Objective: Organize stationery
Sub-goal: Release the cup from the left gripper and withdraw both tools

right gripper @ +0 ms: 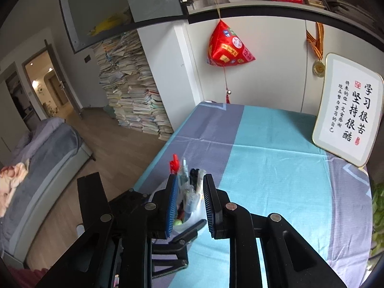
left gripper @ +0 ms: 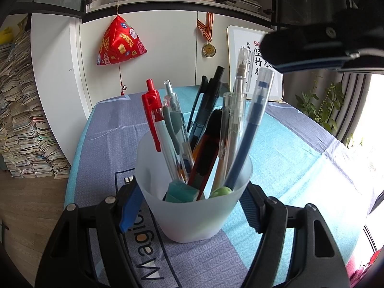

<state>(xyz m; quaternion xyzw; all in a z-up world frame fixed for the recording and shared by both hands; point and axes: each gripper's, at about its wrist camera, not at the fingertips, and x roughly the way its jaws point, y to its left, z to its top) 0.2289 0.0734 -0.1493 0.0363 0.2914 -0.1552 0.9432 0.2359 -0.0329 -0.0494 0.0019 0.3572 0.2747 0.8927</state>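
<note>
Crowding frosted cup (left gripper: 192,206): pens (left gripper: 182,124), eraser (left gripper: 181,192).

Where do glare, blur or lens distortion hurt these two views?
Left wrist view: the window at the right edge is blown out and washes the tablecloth nearby; the cup and pens stay sharp. Right wrist view: evenly lit, no glare; fisheye bends the shelf into an arc; corners go black in both.
</note>
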